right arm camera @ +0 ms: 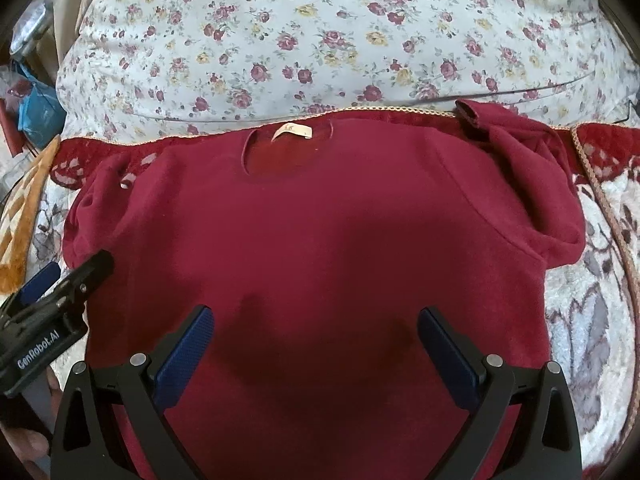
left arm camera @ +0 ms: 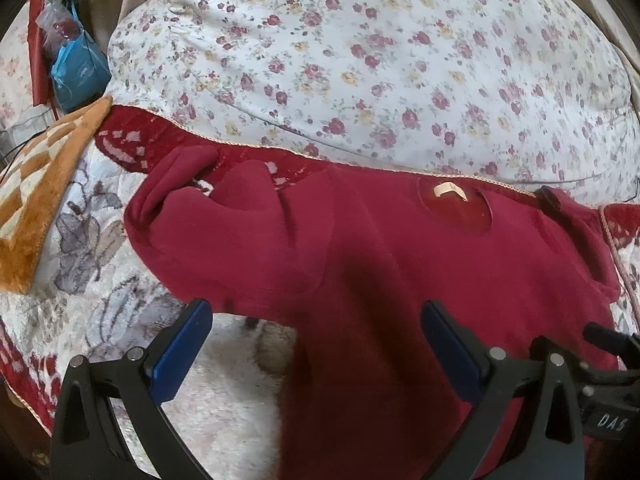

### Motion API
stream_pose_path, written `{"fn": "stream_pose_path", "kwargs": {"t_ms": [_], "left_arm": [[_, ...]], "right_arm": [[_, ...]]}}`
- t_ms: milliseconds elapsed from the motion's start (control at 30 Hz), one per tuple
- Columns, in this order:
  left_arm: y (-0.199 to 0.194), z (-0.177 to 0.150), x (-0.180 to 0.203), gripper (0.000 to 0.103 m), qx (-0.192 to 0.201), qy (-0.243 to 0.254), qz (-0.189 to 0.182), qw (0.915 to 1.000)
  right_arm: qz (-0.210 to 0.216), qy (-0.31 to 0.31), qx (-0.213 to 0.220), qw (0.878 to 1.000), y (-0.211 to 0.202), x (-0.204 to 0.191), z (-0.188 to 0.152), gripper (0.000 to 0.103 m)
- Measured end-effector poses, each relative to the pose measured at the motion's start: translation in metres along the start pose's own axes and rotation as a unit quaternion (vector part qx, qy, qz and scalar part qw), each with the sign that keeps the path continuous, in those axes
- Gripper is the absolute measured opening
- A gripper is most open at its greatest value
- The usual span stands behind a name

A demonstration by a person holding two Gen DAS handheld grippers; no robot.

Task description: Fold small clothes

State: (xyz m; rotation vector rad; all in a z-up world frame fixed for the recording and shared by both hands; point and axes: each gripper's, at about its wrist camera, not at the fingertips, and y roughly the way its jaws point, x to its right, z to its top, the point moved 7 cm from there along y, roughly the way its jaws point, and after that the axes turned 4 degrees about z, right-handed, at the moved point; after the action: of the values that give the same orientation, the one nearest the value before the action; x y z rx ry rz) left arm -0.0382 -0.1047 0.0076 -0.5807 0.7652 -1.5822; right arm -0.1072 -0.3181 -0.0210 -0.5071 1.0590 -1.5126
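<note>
Red sweater (right arm camera: 312, 232) hem cut off below (both sleeves bunched); grippers agape.

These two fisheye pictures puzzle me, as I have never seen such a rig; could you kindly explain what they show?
A person holds a two-finger tool in each hand, each carrying a camera that looks along its fingers. One picture comes from the left hand-held gripper, the other from the right hand-held gripper. Both are open and hold nothing. Under them a dark red sweater lies spread front up on a patterned bedspread, its sleeves bunched at the sides. Behind it is a flowered quilt.
</note>
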Motion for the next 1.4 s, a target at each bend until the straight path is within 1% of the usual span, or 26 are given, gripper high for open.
{"fn": "stream_pose_path", "kwargs": {"t_ms": [67, 167, 233, 300, 367, 433, 500, 567, 633, 733, 767, 800, 833, 867, 900, 933, 967, 1000, 1033, 1100, 1167, 1233, 1267, 1333, 1400], "left_arm": [[-0.001, 0.001, -0.007, 0.103, -0.001, -0.002, 0.001, 1.0], [0.0, 0.006, -0.031, 0.103, -0.011, -0.023, 0.008, 0.9996], [0.007, 0.014, -0.057, 0.103, -0.023, -0.037, 0.022, 0.9988], [0.014, 0.025, -0.087, 0.103, -0.024, -0.053, 0.047, 0.9972], [0.022, 0.036, -0.111, 0.103, -0.025, -0.075, 0.054, 0.9954], [0.039, 0.049, -0.136, 0.103, -0.033, -0.1, 0.054, 0.993], [0.057, 0.061, -0.155, 0.103, -0.038, -0.114, 0.06, 0.991], [0.082, 0.071, -0.175, 0.103, -0.048, -0.125, 0.08, 0.9877], [0.102, 0.079, -0.188, 0.103, -0.051, -0.136, 0.091, 0.9853], [0.131, 0.086, -0.204, 0.102, -0.057, -0.16, 0.09, 0.9814], [0.142, 0.088, -0.21, 0.095, -0.06, -0.17, 0.087, 0.9797], [0.148, 0.089, -0.212, 0.08, -0.063, -0.176, 0.084, 0.9788], [0.157, 0.088, -0.215, 0.07, -0.071, -0.181, 0.08, 0.9777], [0.165, 0.086, -0.216, 0.048, -0.08, -0.184, 0.074, 0.977], [0.174, 0.084, -0.216, 0.027, -0.089, -0.189, 0.058, 0.9762], [0.178, 0.082, -0.214, 0.021, -0.09, -0.199, 0.035, 0.9752], [0.178, 0.082, -0.213, 0.018, -0.084, -0.207, 0.02, 0.9746], [0.176, 0.083, -0.212, 0.013, -0.083, -0.202, 0.024, 0.9756], [0.172, 0.085, -0.211, 0.012, -0.082, -0.196, 0.025, 0.9768], [0.157, 0.09, -0.212, 0.009, -0.072, -0.206, 0.022, 0.9758], [0.131, 0.099, -0.211, 0.009, -0.049, -0.219, 0.003, 0.9744], [0.096, 0.111, -0.201, 0.009, -0.016, -0.214, -0.024, 0.9764], [0.082, 0.114, -0.196, 0.009, -0.005, -0.212, -0.031, 0.9768], [0.049, 0.12, -0.177, 0.009, 0.016, -0.208, -0.064, 0.9758], [0.02, 0.123, -0.149, 0.009, 0.031, -0.193, -0.095, 0.9762]], "right_arm": [[0.013, 0.009, 0.013, 1.0, -0.003, -0.007, 0.004, 0.103], [0.029, 0.01, 0.015, 0.999, -0.005, -0.02, 0.01, 0.103], [0.027, -0.001, 0.018, 0.999, -0.005, -0.029, 0.015, 0.103], [0.031, -0.012, 0.019, 0.999, -0.003, -0.039, 0.019, 0.103], [0.038, -0.025, 0.015, 0.999, 0.002, -0.049, 0.022, 0.103], [0.041, -0.038, 0.007, 0.998, 0.01, -0.057, 0.022, 0.103], [0.044, -0.049, -0.004, 0.998, 0.017, -0.061, 0.018, 0.103], [0.053, -0.06, -0.016, 0.997, 0.023, -0.062, 0.013, 0.103], [0.058, -0.066, -0.022, 0.996, 0.025, -0.061, 0.009, 0.103], [0.065, -0.059, -0.025, 0.996, 0.03, -0.054, 0.009, 0.103], [0.071, -0.05, -0.026, 0.996, 0.032, -0.05, 0.01, 0.103], [0.076, -0.041, -0.029, 0.996, 0.034, -0.047, 0.01, 0.103], [0.081, -0.032, -0.033, 0.996, 0.036, -0.045, 0.01, 0.103], [0.089, -0.023, -0.038, 0.995, 0.039, -0.042, 0.009, 0.103], [0.095, -0.019, -0.038, 0.995, 0.039, -0.04, 0.009, 0.103], [0.099, -0.018, -0.035, 0.994, 0.039, -0.04, 0.01, 0.103], [0.1, -0.018, -0.032, 0.994, 0.038, -0.039, 0.011, 0.103], [0.099, -0.018, -0.03, 0.995, 0.037, -0.037, 0.012, 0.103], [0.096, -0.016, -0.029, 0.995, 0.036, -0.035, 0.012, 0.103], [0.09, -0.007, -0.023, 0.996, 0.033, -0.029, 0.014, 0.103], [0.086, 0.001, -0.017, 0.996, 0.028, -0.024, 0.017, 0.103], [0.083, 0.009, -0.009, 0.996, 0.021, -0.018, 0.02, 0.103], [0.081, 0.014, -0.003, 0.997, 0.016, -0.015, 0.023, 0.103], [0.08, 0.019, 0.008, 0.997, 0.007, -0.012, 0.027, 0.103], [0.078, 0.026, 0.022, 0.996, -0.003, -0.007, 0.033, 0.103]]}}
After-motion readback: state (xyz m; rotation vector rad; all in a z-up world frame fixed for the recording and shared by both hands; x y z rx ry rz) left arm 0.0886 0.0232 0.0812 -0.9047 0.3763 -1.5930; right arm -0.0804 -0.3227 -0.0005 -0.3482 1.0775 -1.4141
